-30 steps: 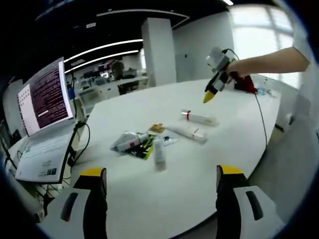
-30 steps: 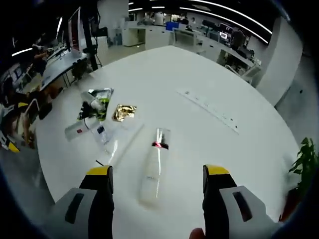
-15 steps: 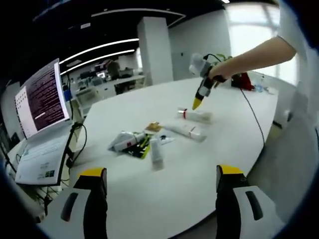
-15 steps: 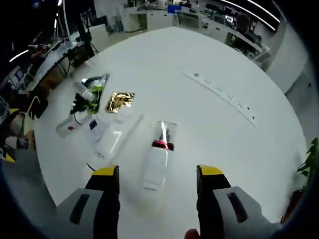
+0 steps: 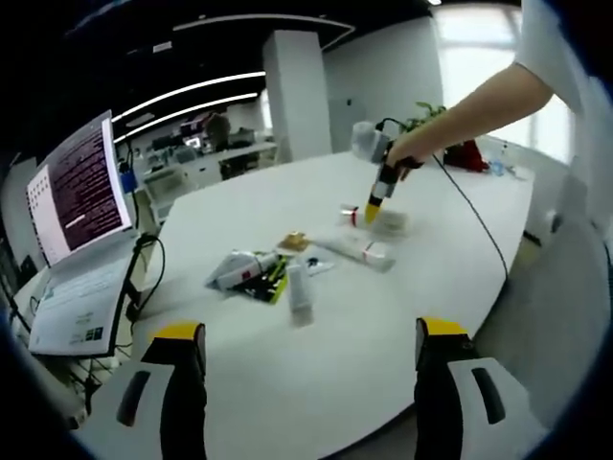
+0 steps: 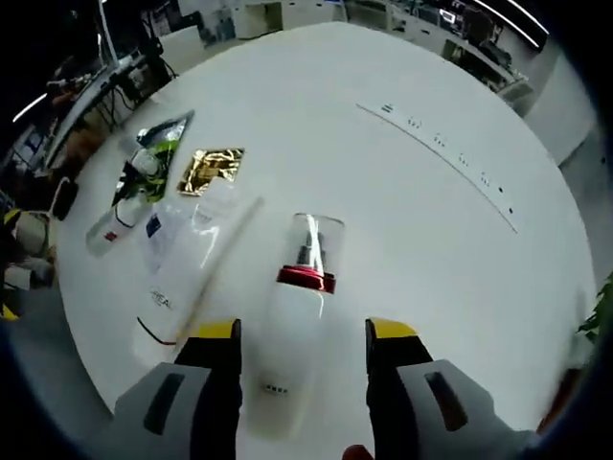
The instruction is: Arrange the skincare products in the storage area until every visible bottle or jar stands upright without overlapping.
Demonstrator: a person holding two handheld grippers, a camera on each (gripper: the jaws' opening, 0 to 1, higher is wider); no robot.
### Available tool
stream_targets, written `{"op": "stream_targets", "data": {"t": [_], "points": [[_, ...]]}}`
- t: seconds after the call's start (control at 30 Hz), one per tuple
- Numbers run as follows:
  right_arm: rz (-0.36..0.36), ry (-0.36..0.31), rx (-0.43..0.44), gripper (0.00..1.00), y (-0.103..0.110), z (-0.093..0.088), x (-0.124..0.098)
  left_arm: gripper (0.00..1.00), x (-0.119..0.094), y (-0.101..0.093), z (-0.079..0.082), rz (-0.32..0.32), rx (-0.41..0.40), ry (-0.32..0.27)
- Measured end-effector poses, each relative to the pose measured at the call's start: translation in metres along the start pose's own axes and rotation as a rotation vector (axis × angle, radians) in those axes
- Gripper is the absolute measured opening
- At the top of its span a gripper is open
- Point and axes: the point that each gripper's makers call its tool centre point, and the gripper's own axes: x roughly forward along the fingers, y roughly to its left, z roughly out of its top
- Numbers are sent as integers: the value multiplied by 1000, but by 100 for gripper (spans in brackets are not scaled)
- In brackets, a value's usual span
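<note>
Round white table top [image 6: 450, 86]: smooth, faintly glossy, soft reflections of ceiling lights.

White plastic bottle with clear cap and red metallic-looking collar [image 6: 292, 326], lower centre of the right gripper view: body satin, cap transparent and glossy, collar shiny.

Crinkled gold foil sachet [image 6: 210, 169], upper left: highly reflective, creased.

Green and silver foil pouch [image 6: 151, 158], beside it: glossy, wrinkled.

Long white plastic tube [image 6: 196, 264], left of centre: smooth, semi-gloss.

Right gripper [image 6: 302, 340]: jaw tips yellow, matt; bodies grey matt plastic.

Left gripper [image 5: 311, 337], bottom of the left gripper view: same yellow and grey matt finish.
</note>
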Motion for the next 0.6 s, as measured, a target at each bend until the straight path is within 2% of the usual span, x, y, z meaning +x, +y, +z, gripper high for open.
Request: {"op": "stream_targets", "data": {"t": [0.13,0.33,0.6], "points": [[5,16,2,49,5,-6,2,83,1,4,-4,6,-11,0],[14,18,-7,44,7,-1,7,83,1,2,-3,3,-13,6],[14,35,-4,40,5,-4,11,83,1,2,-2,8,-13,13]]}}
